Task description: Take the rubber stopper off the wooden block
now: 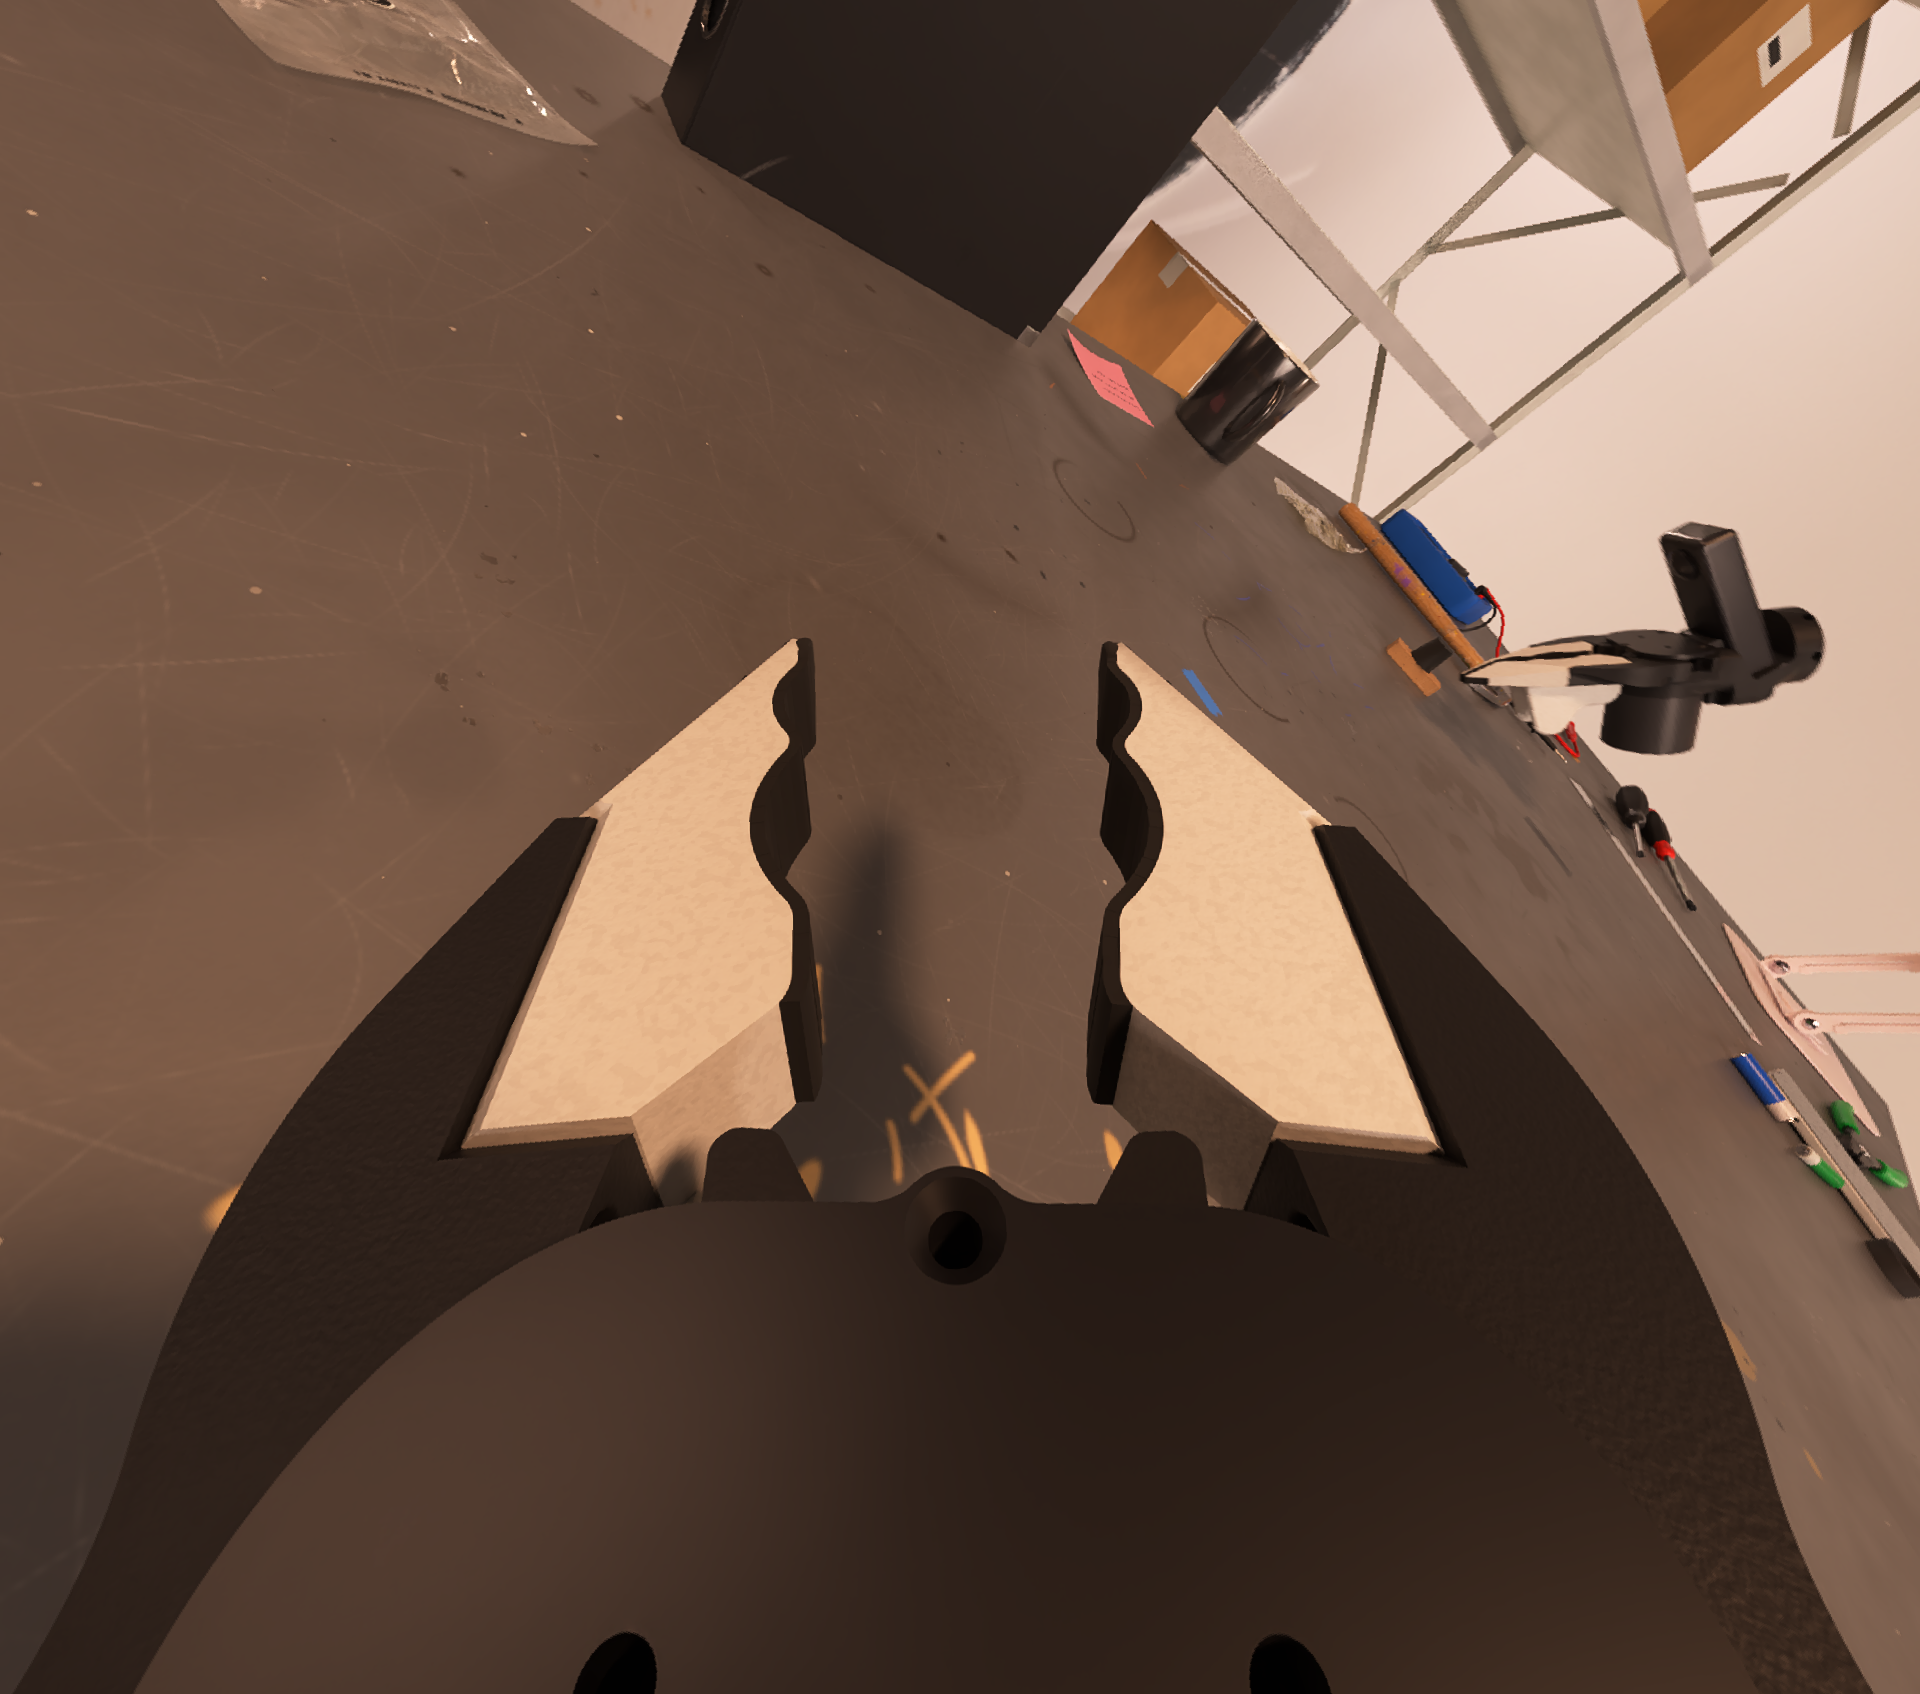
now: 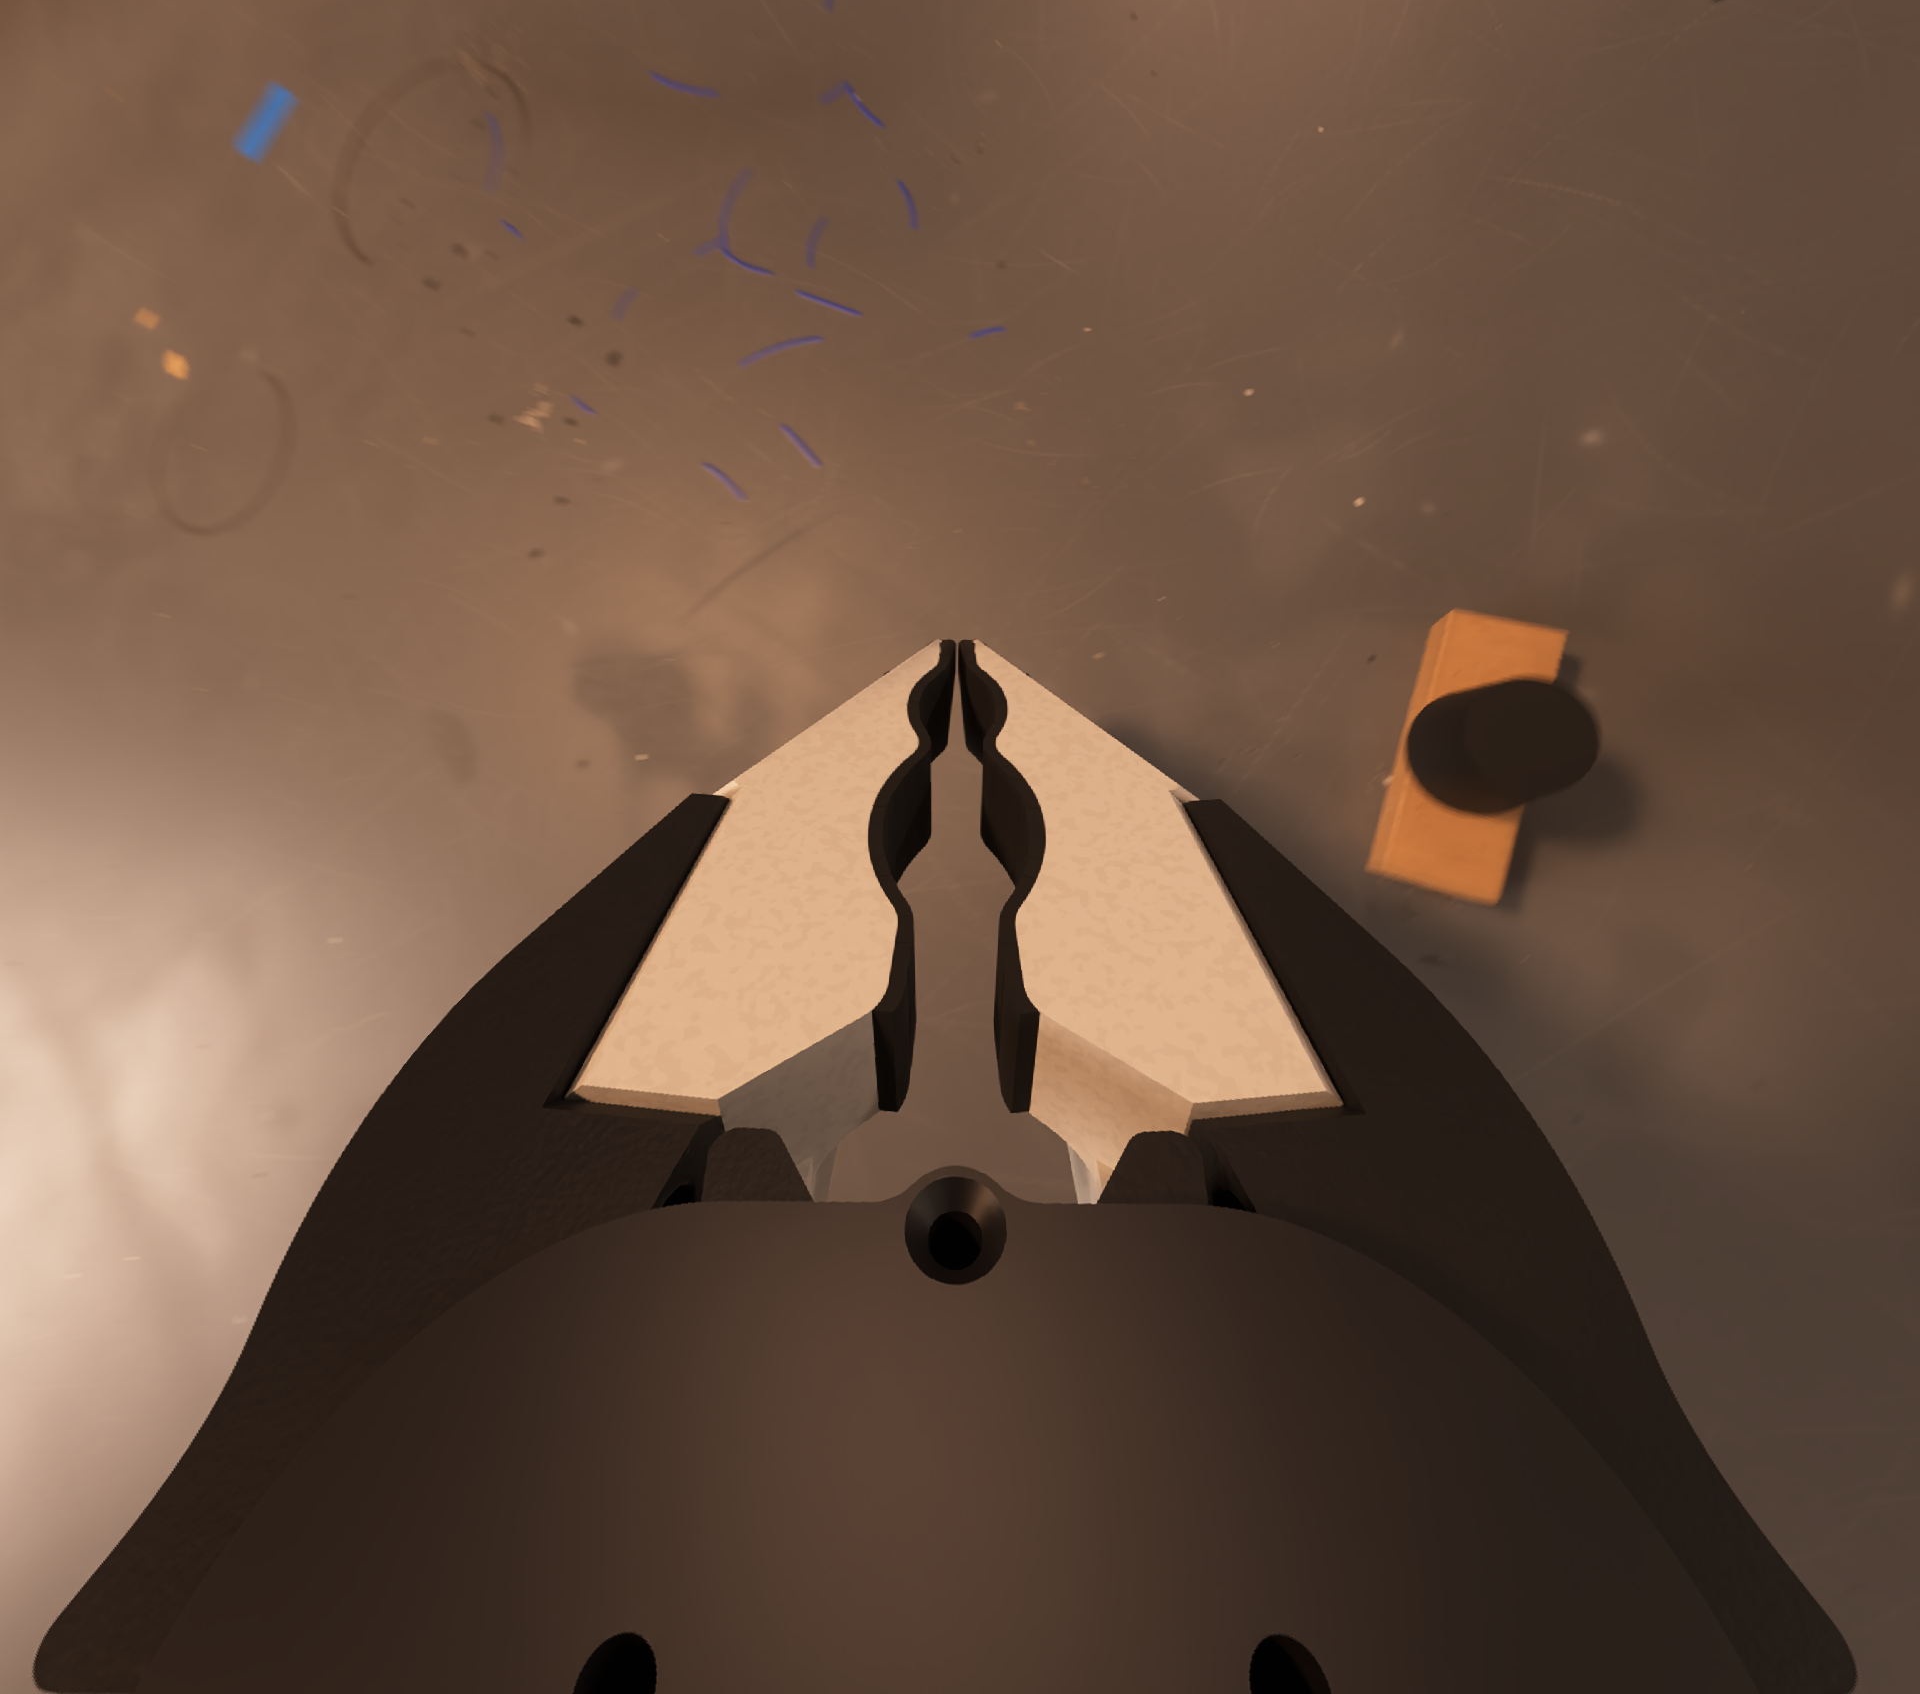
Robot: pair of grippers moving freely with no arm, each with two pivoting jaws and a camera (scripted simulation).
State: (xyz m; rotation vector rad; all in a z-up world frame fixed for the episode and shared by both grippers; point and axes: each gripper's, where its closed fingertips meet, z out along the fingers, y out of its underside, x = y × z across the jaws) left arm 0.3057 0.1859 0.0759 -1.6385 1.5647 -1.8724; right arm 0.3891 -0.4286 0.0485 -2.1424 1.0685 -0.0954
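In the right wrist view, the right claw [image 2: 956, 647] is hanging over the table [image 2: 1143, 190] with its jaws pressed together at the tips, gripping nothing. Just off to its right, the block [image 2: 1455, 855] is lying flat on the table, and the dark stopper [image 2: 1501, 742] is sitting on top of it, overhanging one long edge. Farther out, a small blue strip [image 2: 266, 121] and thin blue scribbles are marking the scratched surface. In the left wrist view, the left claw [image 1: 956, 647] is hovering with its jaws spread wide and empty above bare table, well apart from the block [image 1: 1413, 668], which is showing tiny near the far edge beside the right claw [image 1: 1481, 676]. The task is looking barely begun: the stopper is not yet lifted, and the right claw is needing to open, shift right and close on the stopper.
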